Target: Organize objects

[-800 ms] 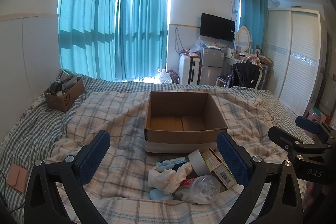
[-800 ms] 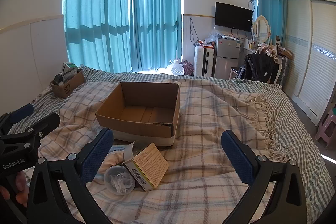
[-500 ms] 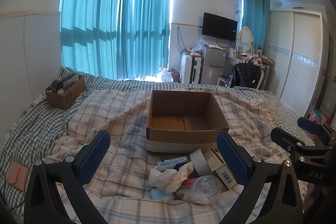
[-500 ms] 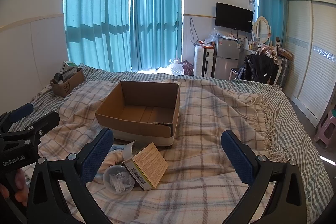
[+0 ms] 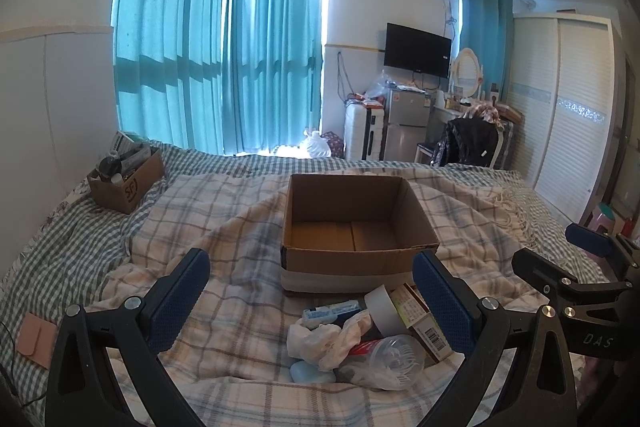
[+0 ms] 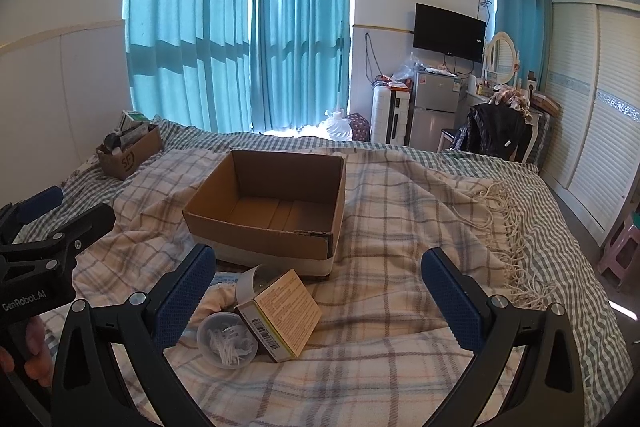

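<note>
We hold both grippers above the bed, nothing grasped. Left gripper: jaws spread wide, empty. Right gripper: likewise spread wide, empty.

The open cardboard box sits centre frame on the plaid blanket, interior bare as far as we can see. The clutter lies just below it in the lower centre of the left view, touching or overlapping:
- tape roll, leaning on the printed carton
- clear plastic container on its side
- crumpled white bag
- blue-and-white packet
- pale blue oval item, partly hidden

In the right view the carton rests against the container.

Judgement: first pick not yet begun.

Risks:
- Items are stacked, so lifting the carton may tip the tape roll and set it rolling down the blanket folds.
- The container looks smooth and thin, so a hard squeeze could pop it out or open the lid.
- The bag may snag and drag neighbours.
- Soft bedding gives under a descending finger, which may shift the grasp.
- The two grippers hang close together and could collide over the pile.
</note>
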